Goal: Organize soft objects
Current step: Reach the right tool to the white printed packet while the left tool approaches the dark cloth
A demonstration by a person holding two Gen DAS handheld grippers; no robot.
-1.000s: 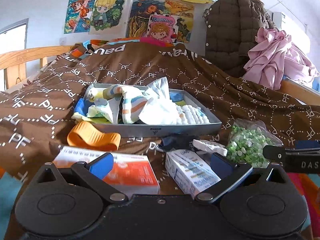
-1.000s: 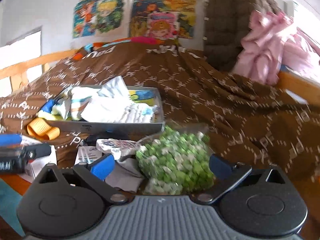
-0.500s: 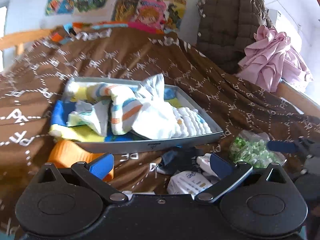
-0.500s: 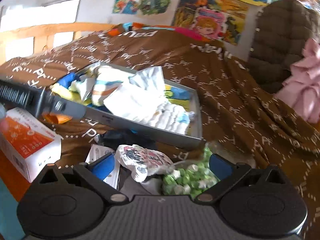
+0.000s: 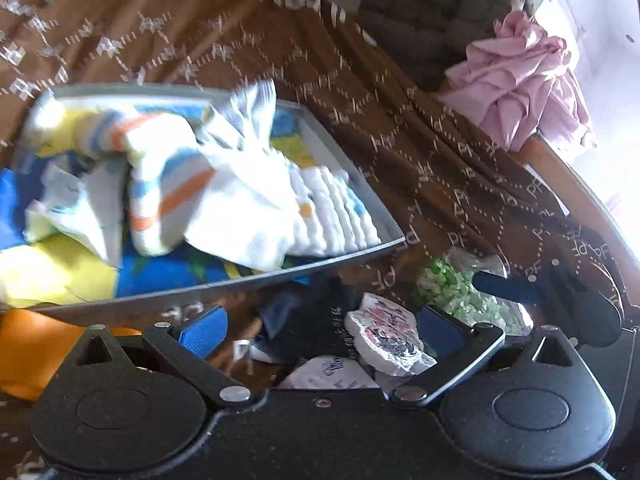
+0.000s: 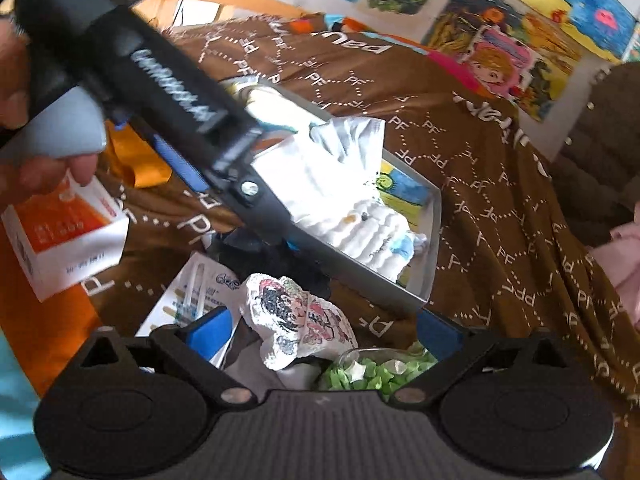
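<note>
A grey tray (image 5: pixel 360 254) on the brown blanket holds striped and white soft cloths (image 5: pixel 208 184). In front of its near wall lie a dark cloth (image 5: pixel 316 316) and a small white printed cloth (image 5: pixel 388 336). My left gripper (image 5: pixel 320 328) is open just over these two, with nothing between its pads. The right gripper's finger (image 5: pixel 504 283) shows at the right, by the bag of green bits (image 5: pixel 460 292). In the right wrist view my right gripper (image 6: pixel 324 334) is open, with the printed cloth (image 6: pixel 296 320) and green bag (image 6: pixel 372 372) lying between its fingers. The left gripper's black body (image 6: pixel 172 88) crosses this view diagonally.
An orange-and-white box (image 6: pixel 64 232) and a cotton swab box (image 6: pixel 188 292) lie left of the pile. An orange item (image 5: pixel 24 352) sits by the tray's near left corner. Pink clothing (image 5: pixel 520 88) and a brown quilted jacket (image 5: pixel 432 8) are heaped at the back right.
Both grippers have moved forward and down toward the pile in front of the tray. The left gripper has swung across the right wrist view. The boxes have dropped out of the left view.
</note>
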